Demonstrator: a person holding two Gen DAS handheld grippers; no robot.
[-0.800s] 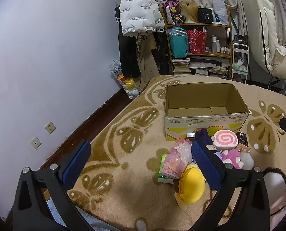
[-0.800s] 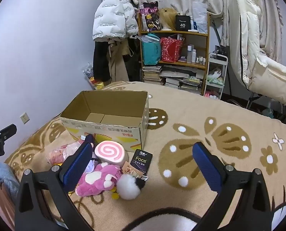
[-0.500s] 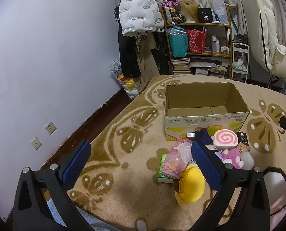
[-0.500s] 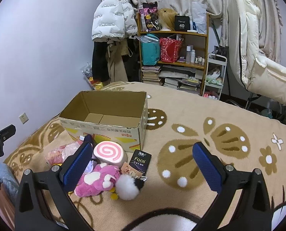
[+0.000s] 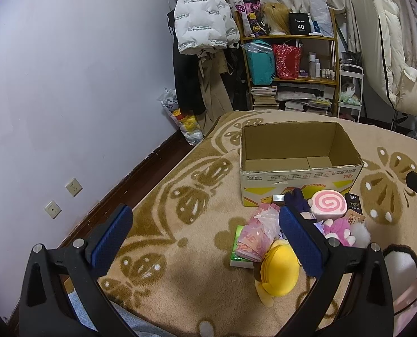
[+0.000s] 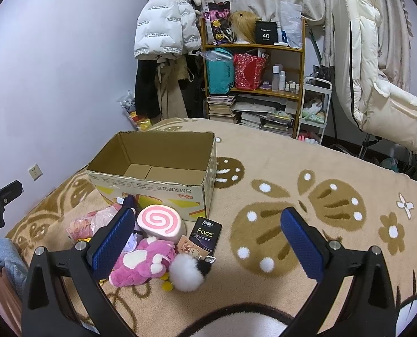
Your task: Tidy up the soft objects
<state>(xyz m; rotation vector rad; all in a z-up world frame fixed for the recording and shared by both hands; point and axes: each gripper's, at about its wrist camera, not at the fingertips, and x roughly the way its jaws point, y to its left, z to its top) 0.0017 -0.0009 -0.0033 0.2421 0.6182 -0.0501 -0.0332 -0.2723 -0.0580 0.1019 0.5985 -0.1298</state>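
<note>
An open cardboard box (image 5: 298, 177) (image 6: 152, 188) stands on the beige blanket with nothing visible inside. In front of it lies a heap of soft things: a pink swirl-roll cushion (image 5: 327, 203) (image 6: 161, 221), a pink plush (image 6: 144, 262) (image 5: 338, 229), a white pom-pom (image 6: 184, 272), a yellow plush (image 5: 278, 272), a pink plastic bag (image 5: 260, 233) (image 6: 96, 221) and a dark blue soft toy (image 5: 297, 200). My left gripper (image 5: 205, 238) hangs open to the left of the heap. My right gripper (image 6: 207, 241) is open above the heap's right side, near a black Face tissue pack (image 6: 207, 234).
A green tissue pack (image 5: 238, 248) lies under the pink bag. A wooden shelf (image 6: 253, 84) with bags and books, hanging coats (image 5: 200, 28) and a white cart (image 6: 315, 106) line the back. A white chair (image 6: 377, 90) stands at the right. The purple wall (image 5: 68, 84) runs along the left.
</note>
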